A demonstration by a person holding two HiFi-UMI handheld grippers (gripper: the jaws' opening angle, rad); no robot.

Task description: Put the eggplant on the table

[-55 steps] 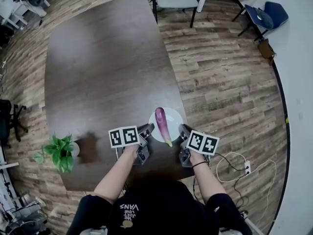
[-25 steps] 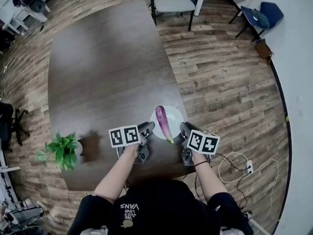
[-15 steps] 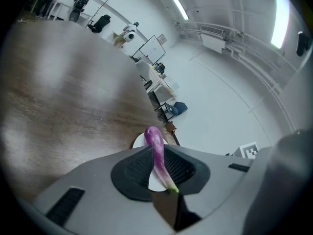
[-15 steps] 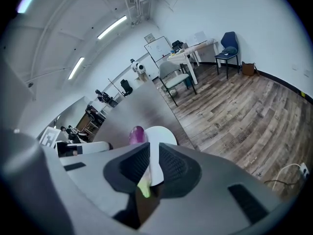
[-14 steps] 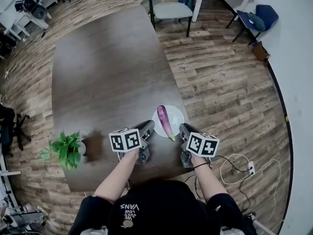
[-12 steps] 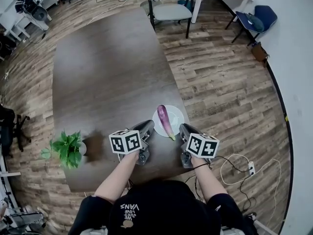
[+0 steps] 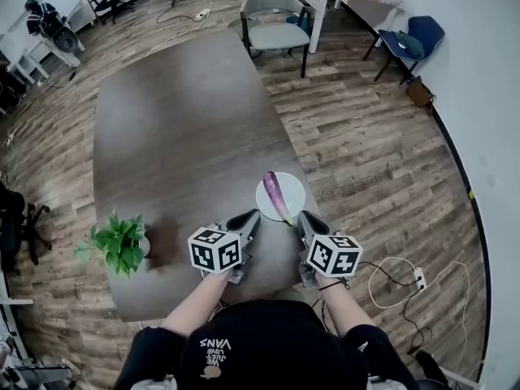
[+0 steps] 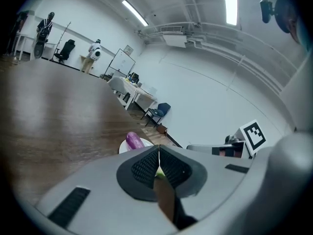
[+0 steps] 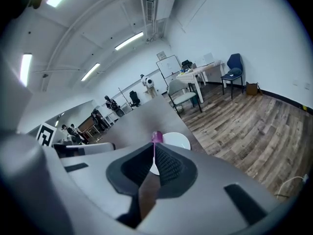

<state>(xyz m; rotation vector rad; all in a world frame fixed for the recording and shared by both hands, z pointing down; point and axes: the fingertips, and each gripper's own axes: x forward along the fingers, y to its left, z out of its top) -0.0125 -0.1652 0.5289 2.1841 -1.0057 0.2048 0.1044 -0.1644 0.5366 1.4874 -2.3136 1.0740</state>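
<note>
The purple eggplant (image 7: pixel 275 196) lies across a white plate (image 7: pixel 291 187) near the right edge of the dark wooden table (image 7: pixel 179 128), its green stem toward me. My left gripper (image 7: pixel 251 217) and right gripper (image 7: pixel 303 217) hang above the table's near edge, one on each side of the plate and short of it. Both are shut with nothing between their pads. In the left gripper view the eggplant (image 8: pixel 133 140) and plate (image 8: pixel 123 147) lie beyond the shut left gripper (image 8: pixel 159 151). In the right gripper view the eggplant (image 9: pixel 156 136) and plate (image 9: pixel 178 140) peek over the shut right gripper (image 9: pixel 154 153).
A potted green plant (image 7: pixel 120 242) stands at the table's near left corner. A grey chair (image 7: pixel 276 10) stands at the far end, and a blue chair (image 7: pixel 410 43) by the wall. A cable and power strip (image 7: pixel 418 281) lie on the wood floor at right.
Both grippers have risen off the table and drawn back from the plate. The left one has rolled, its marker cube now tilted. The eggplant stays on the plate.
</note>
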